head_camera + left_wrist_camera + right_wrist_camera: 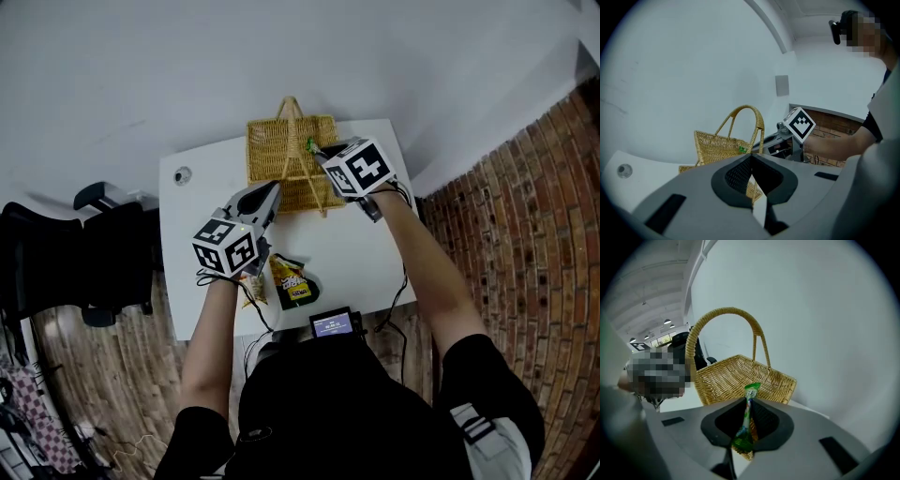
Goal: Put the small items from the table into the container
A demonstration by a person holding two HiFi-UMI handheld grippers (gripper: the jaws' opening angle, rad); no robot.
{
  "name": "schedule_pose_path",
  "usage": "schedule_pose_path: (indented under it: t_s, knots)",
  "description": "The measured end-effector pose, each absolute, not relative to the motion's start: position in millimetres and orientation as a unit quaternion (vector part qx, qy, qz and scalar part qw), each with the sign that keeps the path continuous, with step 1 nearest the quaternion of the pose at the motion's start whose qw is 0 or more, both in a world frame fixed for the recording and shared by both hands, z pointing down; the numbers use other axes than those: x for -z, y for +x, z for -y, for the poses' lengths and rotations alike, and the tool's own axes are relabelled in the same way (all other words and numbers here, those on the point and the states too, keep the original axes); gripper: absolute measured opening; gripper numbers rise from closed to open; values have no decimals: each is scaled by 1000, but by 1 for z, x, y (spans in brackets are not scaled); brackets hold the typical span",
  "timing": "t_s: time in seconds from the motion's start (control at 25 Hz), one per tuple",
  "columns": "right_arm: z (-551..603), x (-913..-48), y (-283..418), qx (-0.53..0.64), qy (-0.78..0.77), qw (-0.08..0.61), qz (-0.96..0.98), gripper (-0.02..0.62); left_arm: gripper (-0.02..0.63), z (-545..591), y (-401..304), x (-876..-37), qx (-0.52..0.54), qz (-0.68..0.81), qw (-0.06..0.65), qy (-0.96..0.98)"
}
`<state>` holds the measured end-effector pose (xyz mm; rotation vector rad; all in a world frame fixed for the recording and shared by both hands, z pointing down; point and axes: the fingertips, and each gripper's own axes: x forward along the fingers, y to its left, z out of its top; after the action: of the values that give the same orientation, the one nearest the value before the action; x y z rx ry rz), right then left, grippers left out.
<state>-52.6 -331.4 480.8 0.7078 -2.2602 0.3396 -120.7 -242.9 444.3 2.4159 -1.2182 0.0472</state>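
Note:
A wicker basket [279, 155] with a tall handle stands at the far middle of the white table [370, 253]. My right gripper [317, 150] hovers over the basket's right side, shut on a thin green packet [748, 420] that sticks out past its fingertips. The right gripper view shows the basket [740, 373] just beyond the packet. My left gripper [274, 190] is shut with nothing in it, near the basket's front edge. From the left gripper [751, 160] the basket [719, 145] sits ahead. Two snack packets, one yellow and dark [294, 281] and one slim [251, 287], lie near the table's front.
A small round object [182, 175] lies at the table's far left. A device with a lit screen [333, 324] sits at the front edge. A black chair [89, 258] stands left of the table, and a brick wall [530, 206] rises to the right.

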Motion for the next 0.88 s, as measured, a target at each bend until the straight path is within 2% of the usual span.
schedule_pose_path:
  t_s: [0.28, 0.6, 0.88]
  knots:
    - [331, -480, -54, -131, 273, 364, 881, 55, 9, 243, -121, -444, -16, 440, 216, 872]
    - [326, -480, -56, -144, 262, 344, 890, 103, 9, 241, -121, -441, -16, 442, 213, 871]
    - [329, -476, -52, -141, 286, 319, 892, 109, 9, 237, -124, -440, -16, 444, 212, 870]
